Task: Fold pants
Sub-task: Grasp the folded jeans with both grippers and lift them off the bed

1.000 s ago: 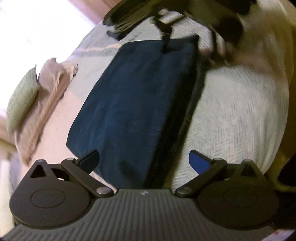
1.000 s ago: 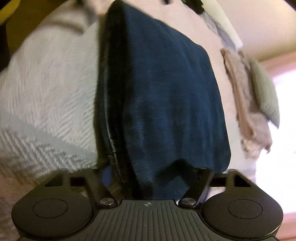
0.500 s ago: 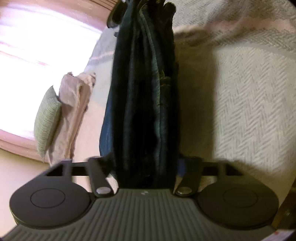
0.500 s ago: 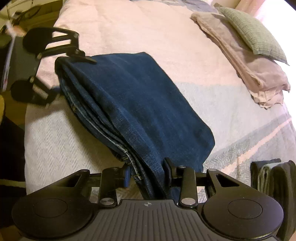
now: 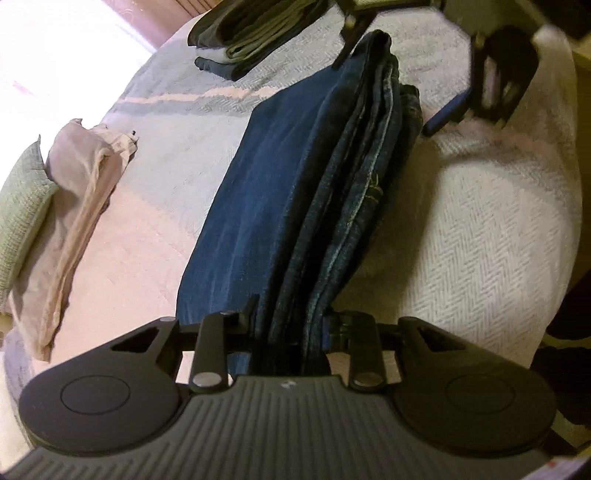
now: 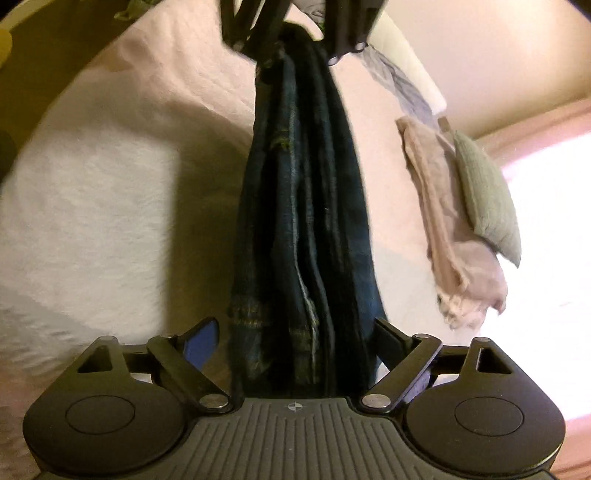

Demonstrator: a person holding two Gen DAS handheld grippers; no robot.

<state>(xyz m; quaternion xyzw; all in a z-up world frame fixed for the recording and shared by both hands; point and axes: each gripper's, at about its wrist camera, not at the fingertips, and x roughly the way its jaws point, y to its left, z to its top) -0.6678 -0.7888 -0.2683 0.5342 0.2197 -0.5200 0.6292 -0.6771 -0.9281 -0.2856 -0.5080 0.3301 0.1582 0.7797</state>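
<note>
Folded jeans (image 5: 280, 206) on bed (image 5: 480, 229): left hand-held gripper (image 5: 291, 325) clenched on edge; right hand-held gripper (image 6: 295, 339) released. Risk: one-sided pull likely spills layers.

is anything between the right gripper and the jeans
Nothing visible. The folded jeans already sit between the right gripper's spread fingers. The left gripper is clamped on the opposite end.

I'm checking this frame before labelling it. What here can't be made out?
- Left gripper pads, left wrist view: buried in the folded dark blue denim pants.
- Right gripper contact, right wrist view: its far side is masked by denim.
- Stacked dark folded clothes: cut by the top edge.
</note>
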